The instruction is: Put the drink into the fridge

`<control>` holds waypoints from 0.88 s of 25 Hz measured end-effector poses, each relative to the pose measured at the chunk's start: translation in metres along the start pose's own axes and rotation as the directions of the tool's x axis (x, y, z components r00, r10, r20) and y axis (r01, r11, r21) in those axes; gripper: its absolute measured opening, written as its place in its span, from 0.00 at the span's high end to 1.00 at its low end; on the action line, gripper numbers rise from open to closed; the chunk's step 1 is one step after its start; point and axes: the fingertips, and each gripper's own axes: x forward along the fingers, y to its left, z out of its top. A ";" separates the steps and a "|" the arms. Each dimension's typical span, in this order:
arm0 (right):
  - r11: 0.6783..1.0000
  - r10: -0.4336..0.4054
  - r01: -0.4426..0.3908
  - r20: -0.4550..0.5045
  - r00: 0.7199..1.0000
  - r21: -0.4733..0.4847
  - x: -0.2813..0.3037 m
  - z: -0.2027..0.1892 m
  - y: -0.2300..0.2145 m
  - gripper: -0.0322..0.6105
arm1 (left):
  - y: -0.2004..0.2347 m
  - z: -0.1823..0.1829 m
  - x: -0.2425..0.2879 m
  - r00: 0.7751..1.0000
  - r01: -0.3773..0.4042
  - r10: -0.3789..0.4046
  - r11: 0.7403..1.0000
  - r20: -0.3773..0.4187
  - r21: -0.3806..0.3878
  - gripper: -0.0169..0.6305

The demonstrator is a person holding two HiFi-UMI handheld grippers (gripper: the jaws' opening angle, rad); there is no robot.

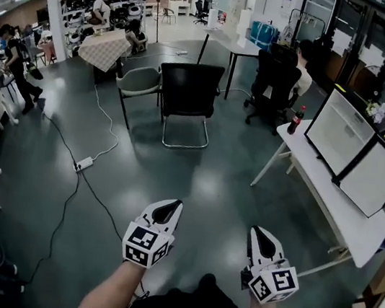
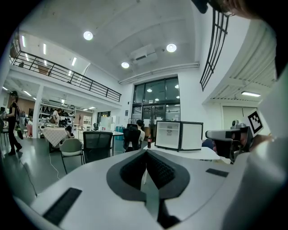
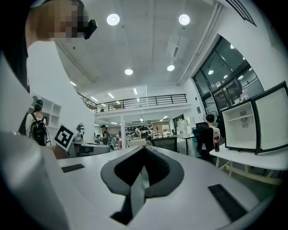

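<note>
The left claw (image 1: 168,210) is shut tight. In the left gripper view its two jaws press together at the tip (image 2: 146,155), and nothing is between them. The right claw (image 1: 260,235) is clenched too. In the right gripper view its jaws meet (image 3: 143,153) with nothing in them. Both claws point out over the gray floor (image 1: 210,182), side by side and a little apart. Each one has a white cube with black squares at the back, close to the person's hands.

The drink (image 1: 297,119) is a dark bottle with a red cap. It stands upright on the far end of a long white table (image 1: 330,205), well away from both claws. It also shows small in the left gripper view (image 2: 149,141) and in the right gripper view (image 3: 216,143).

The fridge (image 1: 336,131) is a small white box with a black edge. It sits on the same table, near the bottle. Its door (image 1: 378,177) is swung open, and white shelves show inside (image 3: 240,126). The bottle is outside the fridge.

Past the claws stands a black chair (image 1: 189,92), with a gray chair (image 1: 140,82) next to it. A white plug box (image 1: 83,163) lies on the floor with cords running from it. A person (image 1: 305,68) sits on a black chair behind the table's far end.
</note>
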 end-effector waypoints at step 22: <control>0.995 0.028 -0.026 -0.017 0.999 0.092 0.112 -0.007 -0.161 0.93 | 0.020 0.020 0.200 0.996 0.022 -0.019 0.999 -0.088 0.035 0.95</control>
